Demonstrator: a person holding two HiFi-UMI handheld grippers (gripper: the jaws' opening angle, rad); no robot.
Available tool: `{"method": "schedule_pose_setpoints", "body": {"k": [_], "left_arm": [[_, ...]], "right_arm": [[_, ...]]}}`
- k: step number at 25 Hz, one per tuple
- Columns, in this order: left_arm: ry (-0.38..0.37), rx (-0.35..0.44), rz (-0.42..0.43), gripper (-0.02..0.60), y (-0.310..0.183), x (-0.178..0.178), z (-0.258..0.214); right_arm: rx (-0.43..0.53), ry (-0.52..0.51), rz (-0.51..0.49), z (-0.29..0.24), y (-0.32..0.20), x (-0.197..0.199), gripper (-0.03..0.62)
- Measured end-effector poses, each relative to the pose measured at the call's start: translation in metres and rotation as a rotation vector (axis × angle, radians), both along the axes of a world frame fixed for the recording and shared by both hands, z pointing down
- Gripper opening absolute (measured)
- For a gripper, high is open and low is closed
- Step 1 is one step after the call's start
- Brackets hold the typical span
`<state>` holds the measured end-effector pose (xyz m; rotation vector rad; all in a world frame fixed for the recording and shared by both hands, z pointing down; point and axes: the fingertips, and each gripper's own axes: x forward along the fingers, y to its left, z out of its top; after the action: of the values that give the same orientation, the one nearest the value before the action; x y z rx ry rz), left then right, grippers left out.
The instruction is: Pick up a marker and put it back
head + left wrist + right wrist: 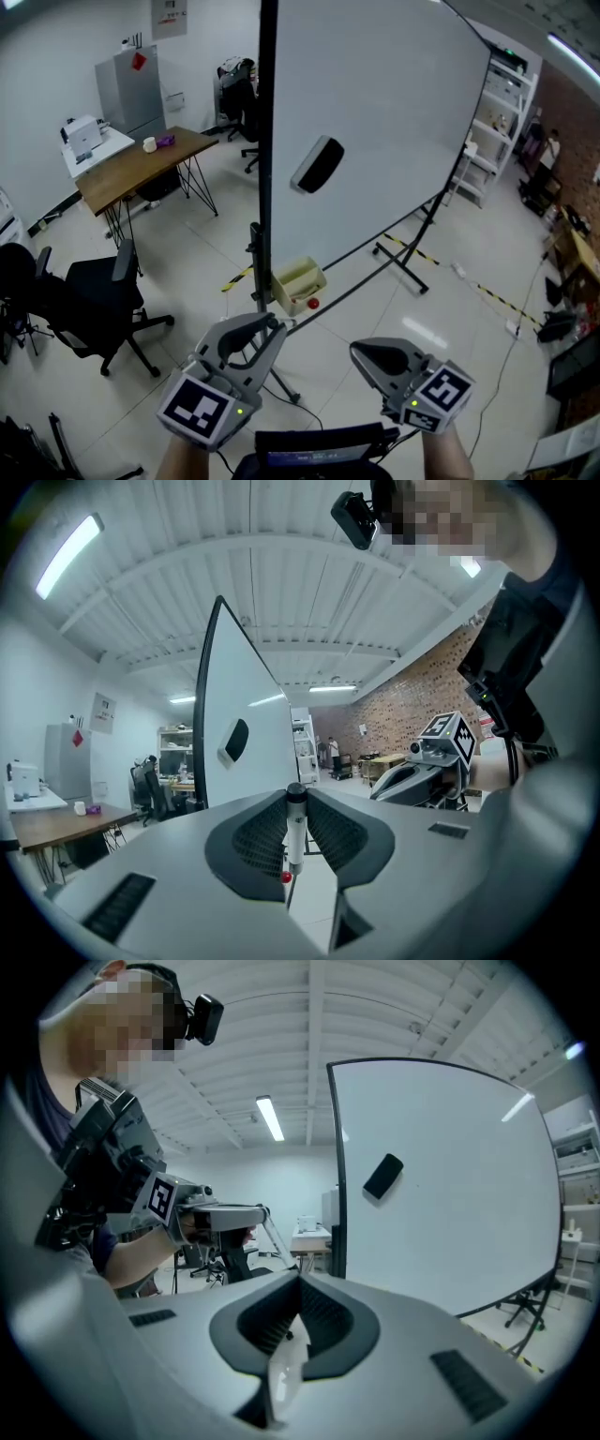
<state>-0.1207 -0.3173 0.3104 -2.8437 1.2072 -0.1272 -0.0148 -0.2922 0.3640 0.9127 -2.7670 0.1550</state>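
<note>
The pick-up half looks done. The left claw [270, 330] is clenched on the marker [295, 832], which sits pinched between the ribbed pads right at the tips. The right claw [356, 349] is squeezed closed on nothing; its view shows the two jaws meeting with only floor seen through the gap behind them.

What is left is the return. I judge the likely home to be the yellowish tray [302, 277] low on the whiteboard [375, 141] stand. It sits ahead of the left claw, just beyond its tips and a little to their right, with a small red thing [312, 303] at its near corner. The marker is not yet at the tray, so the carry, the lowering and the release all remain.

The marker's long axis runs upright, crosswise to the line along which the left claw points. Its dark end stands just above the tips and its white barrel drops between the pads. A red spot shows at its lower end. That may be the marker's own tip, pointing down, or it may be the red thing by the tray seen through the gap; the left gripper view is too small there to say.

An eraser [317, 164] clings to the board, high above and ahead of both claws.
</note>
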Motion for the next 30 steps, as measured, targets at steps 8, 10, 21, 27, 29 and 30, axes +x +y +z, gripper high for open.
{"method": "schedule_pose_setpoints", "body": {"k": [8,10,21,27,29,30], "left_arm": [[-0.021,0.032,-0.05,0.064,-0.051,-0.007,0.002],[-0.029,0.034,-0.076,0.064,-0.068,-0.005,0.004],[-0.105,-0.072,-0.198,0.064,-0.157,0.012,0.056],[-0.126,-0.144,-0.23,0.064,-0.186,0.006,0.089],[-0.136,-0.163,-0.23,0.066,-0.191,0.008,0.099],[-0.144,-0.17,-0.23,0.064,-0.192,0.009,0.104]], "right_arm": [[-0.001,0.0,-0.055,0.008,-0.042,-0.015,0.012],[-0.005,-0.005,-0.068,0.01,-0.057,-0.011,0.012],[-0.109,-0.021,-0.155,0.038,-0.132,0.004,0.012],[-0.158,-0.02,-0.176,0.056,-0.16,-0.003,0.012],[-0.18,-0.02,-0.178,0.063,-0.163,-0.003,0.012],[-0.188,-0.023,-0.181,0.066,-0.164,-0.003,0.012]]}}
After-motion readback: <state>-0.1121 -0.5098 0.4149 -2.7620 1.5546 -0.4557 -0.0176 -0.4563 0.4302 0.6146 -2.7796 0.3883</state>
